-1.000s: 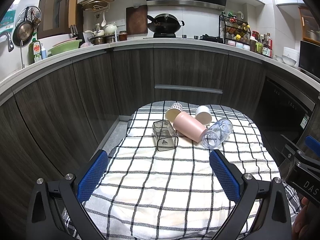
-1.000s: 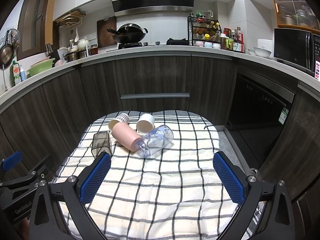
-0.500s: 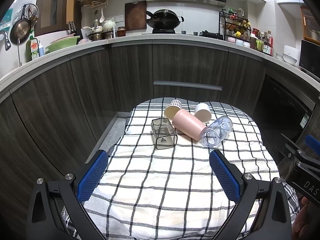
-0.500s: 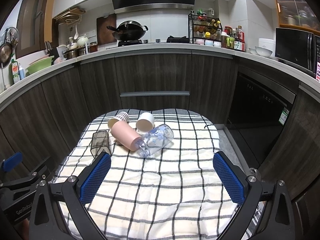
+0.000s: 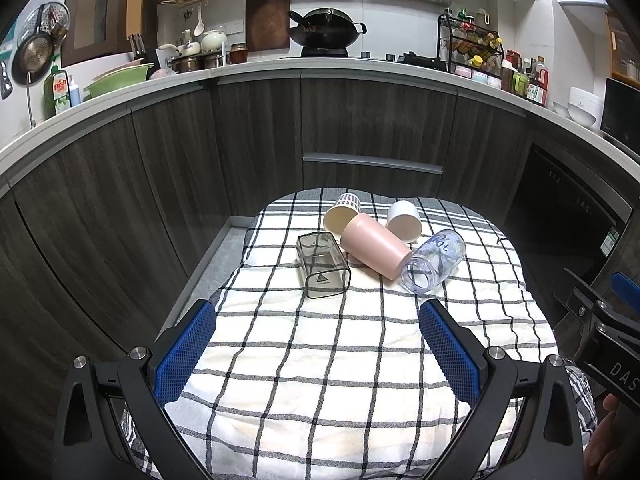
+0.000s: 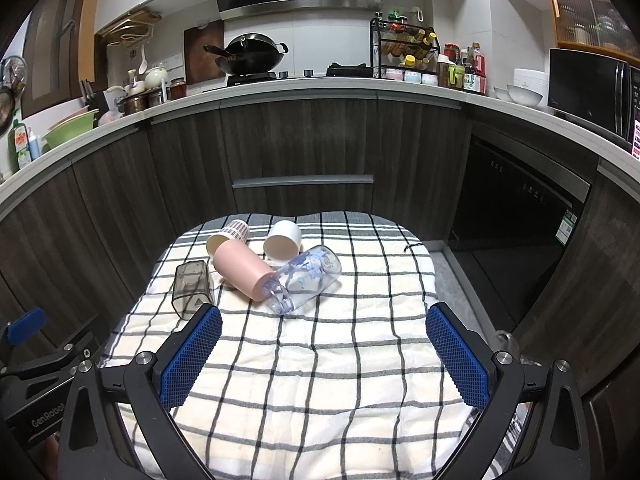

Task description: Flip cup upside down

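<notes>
Several cups lie on their sides in a cluster at the far end of a checked cloth. They are a smoky grey square cup, a pink cup, a clear printed cup, a white cup and a striped paper cup. In the right wrist view the same cups show: grey, pink, clear, white, striped. My left gripper is open and empty, well short of the cups. My right gripper is open and empty too.
The cloth covers a small table with dark wood cabinets close behind it and a dishwasher front to the right. The counter above holds a wok, pots and a spice rack. The other gripper shows at each view's edge.
Both views have drifted slightly, with the cups sitting a little higher in the left wrist frame. The cups have not moved and both grippers stay open.
</notes>
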`<state>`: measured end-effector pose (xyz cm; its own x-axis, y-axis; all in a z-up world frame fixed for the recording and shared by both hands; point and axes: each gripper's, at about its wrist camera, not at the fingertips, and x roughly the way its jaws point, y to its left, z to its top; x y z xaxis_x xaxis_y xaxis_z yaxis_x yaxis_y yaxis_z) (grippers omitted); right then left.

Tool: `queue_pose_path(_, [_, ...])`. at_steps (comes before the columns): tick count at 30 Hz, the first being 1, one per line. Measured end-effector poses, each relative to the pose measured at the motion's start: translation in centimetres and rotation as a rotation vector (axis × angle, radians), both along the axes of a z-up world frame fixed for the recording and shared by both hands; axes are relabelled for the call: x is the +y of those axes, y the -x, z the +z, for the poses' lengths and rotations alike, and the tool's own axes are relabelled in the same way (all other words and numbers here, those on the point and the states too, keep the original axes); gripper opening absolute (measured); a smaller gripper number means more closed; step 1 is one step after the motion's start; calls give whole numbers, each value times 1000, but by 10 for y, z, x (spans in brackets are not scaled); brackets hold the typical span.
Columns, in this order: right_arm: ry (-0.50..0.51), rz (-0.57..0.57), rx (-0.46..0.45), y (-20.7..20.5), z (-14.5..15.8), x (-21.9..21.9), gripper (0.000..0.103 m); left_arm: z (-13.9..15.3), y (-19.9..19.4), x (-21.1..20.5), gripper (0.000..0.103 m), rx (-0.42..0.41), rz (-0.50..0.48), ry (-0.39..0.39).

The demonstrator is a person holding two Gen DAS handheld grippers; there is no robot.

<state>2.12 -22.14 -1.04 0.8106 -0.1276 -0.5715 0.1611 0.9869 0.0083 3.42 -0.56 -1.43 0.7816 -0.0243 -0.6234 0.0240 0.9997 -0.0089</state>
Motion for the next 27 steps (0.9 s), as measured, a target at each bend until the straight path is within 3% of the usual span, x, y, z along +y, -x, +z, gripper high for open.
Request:
queue_pose_path(14, [-4, 36, 66, -42, -3, 3, 102, 2, -39, 2, 103, 28, 36, -25])
queue_pose_path(27, [-41, 146, 159, -174, -2, 34, 102, 15, -121, 32, 103, 32, 127, -79])
